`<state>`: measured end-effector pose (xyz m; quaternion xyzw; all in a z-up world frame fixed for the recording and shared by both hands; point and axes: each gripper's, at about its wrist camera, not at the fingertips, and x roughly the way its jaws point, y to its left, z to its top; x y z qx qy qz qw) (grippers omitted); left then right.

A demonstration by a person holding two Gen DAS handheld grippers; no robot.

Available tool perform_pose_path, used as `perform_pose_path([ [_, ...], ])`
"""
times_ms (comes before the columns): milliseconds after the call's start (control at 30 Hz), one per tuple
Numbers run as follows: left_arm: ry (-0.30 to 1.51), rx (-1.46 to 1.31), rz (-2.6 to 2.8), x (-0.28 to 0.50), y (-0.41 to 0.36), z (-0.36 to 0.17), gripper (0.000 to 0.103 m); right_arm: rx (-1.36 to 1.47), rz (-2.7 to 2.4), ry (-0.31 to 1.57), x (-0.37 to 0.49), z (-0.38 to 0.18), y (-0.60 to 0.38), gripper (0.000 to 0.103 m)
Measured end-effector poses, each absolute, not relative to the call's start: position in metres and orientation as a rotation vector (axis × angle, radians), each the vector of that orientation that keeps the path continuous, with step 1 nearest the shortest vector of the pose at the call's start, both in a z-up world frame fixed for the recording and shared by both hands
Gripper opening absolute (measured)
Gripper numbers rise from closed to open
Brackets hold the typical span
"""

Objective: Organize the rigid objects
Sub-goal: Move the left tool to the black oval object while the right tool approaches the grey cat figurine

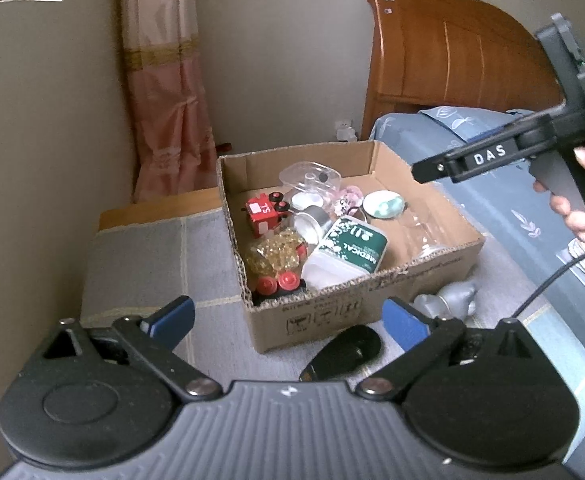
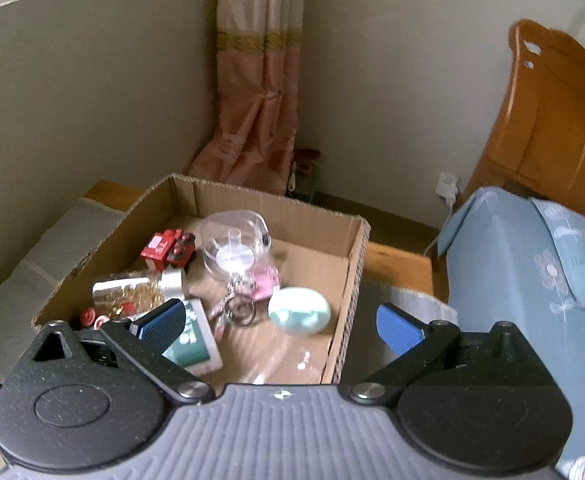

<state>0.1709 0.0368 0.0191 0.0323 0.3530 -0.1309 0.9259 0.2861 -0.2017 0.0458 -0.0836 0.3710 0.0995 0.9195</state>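
The box stands open on a grey mat, beside a bed with a blue cover. Inside it many small things lie together. A red toy truck is near the far left wall, and a clear case is behind it. A jar with a silver lid lies in the middle, and a bag of yellow beads is in front of it, above a toy with red wheels in the near left corner. A green and white pack leans toward the near wall. A pale green egg lies to the right of it, near some key rings with a pink charm.

Outside the box, on the mat just in front of it, lie a black clip and a grey figure — both are apart from the cardboard.

The left gripper has its blue fingers wide, with nothing between them; it hangs before the near wall of the box. The right gripper also has its fingers wide and empty — it is above the near right part of the box. A hand holds its handle.
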Motion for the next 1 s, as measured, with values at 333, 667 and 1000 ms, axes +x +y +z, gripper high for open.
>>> perform_pose_path([
  [333,0.719,0.066,-0.179,0.148,0.035,0.005,0.102,-0.112,0.119,0.712,0.216,0.019,-0.216,0.103],
  [667,0.753,0.02,-0.145,0.133,0.032,-0.021,0.102,-0.054,0.055,0.768,0.205,-0.035,-0.224,0.103],
  [1000,0.754,0.005,-0.13,0.123,0.034,-0.023,0.102,0.012,0.023,0.764,0.194,-0.054,-0.234,0.103],
])
